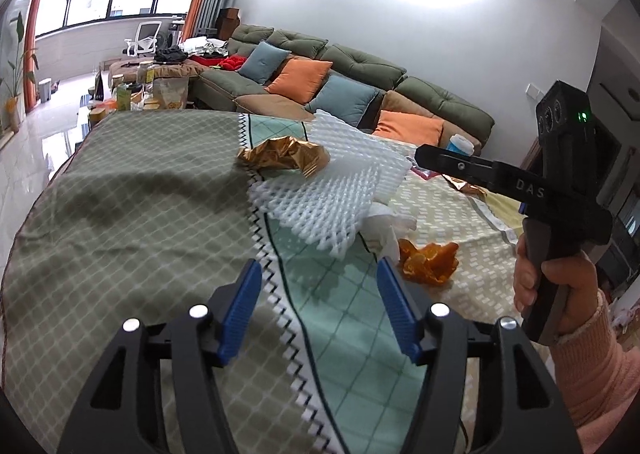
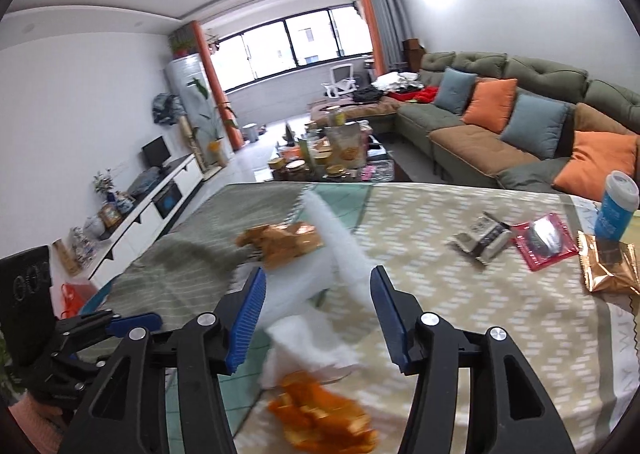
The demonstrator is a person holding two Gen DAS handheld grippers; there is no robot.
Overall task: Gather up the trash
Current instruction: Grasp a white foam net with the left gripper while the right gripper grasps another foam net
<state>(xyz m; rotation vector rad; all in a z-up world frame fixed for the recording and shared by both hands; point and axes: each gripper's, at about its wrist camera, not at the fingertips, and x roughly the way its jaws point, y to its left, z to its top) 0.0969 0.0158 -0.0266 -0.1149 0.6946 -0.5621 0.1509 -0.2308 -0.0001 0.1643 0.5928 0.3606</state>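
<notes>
The left gripper (image 1: 318, 308) hangs over the patterned tablecloth (image 1: 132, 213) with its blue pads spread and nothing between them. Just ahead of it lies the trash: a white foam net (image 1: 332, 189) draped across the middle of the table, a crumpled gold wrapper (image 1: 284, 157) touching the net's far left edge, a wad of white tissue (image 1: 390, 228) at its near right side, and orange peel (image 1: 430, 260) just beside the tissue.

The right gripper (image 2: 318, 318) is also spread wide and grips nothing — through its blurred view the net, tissue and peel (image 2: 324, 420) sit below and between its fingers, though whether a pad brushes them is hard to tell. Off to the right, well apart from that heap, lie a silver-black packet (image 2: 486, 240), a red wrapper (image 2: 544, 240), a gold pouch (image 2: 612, 268) and a blue cup (image 2: 616, 207) (standing upright near the table edge). In the left view, a hand (image 1: 554, 286) in a pink sleeve grips the right tool's handle.
</notes>
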